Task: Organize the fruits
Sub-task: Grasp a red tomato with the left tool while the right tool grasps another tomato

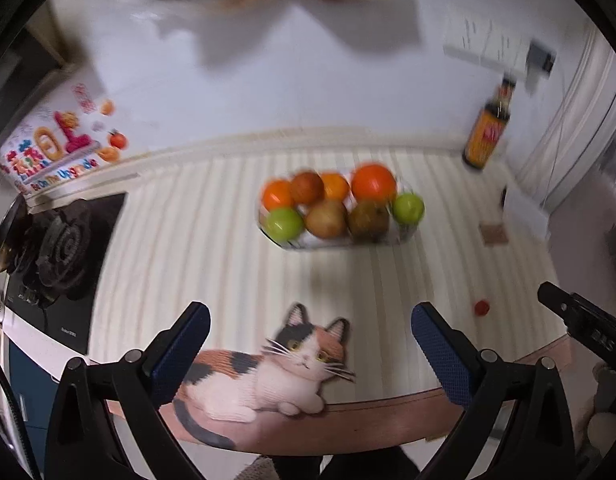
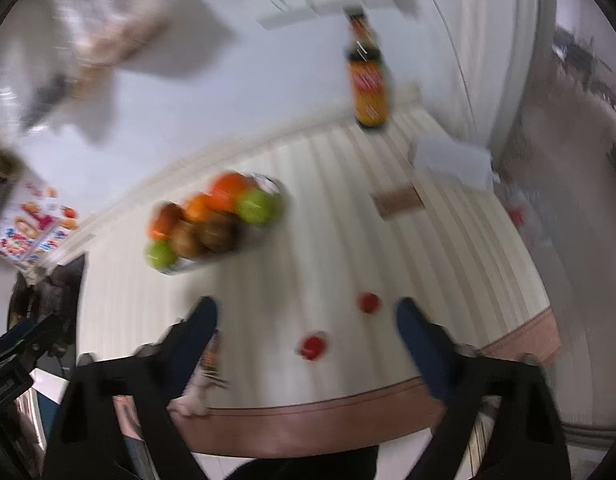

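Both frames blurred. Left gripper (image 1: 310,322) wide open, nothing held, above cat mat (image 1: 267,376) at counter's front edge. Right gripper (image 2: 305,316) wide open, empty too. Fruit bowl (image 1: 340,208) mid-counter at 12 o'clock of left gripper, at 11 of right. Sauce bottle (image 1: 488,132) at 2 o'clock by wall. Two small red things (image 2: 314,346) near right fingers.

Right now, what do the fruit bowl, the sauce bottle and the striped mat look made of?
Fruit bowl: probably clear plastic or glass; fruit shows through its wall, blur hides more.
Sauce bottle: dark glossy glass or plastic, with an orange label.
Striped mat: looks like soft ribbed fabric or vinyl, matte, with a printed cat.
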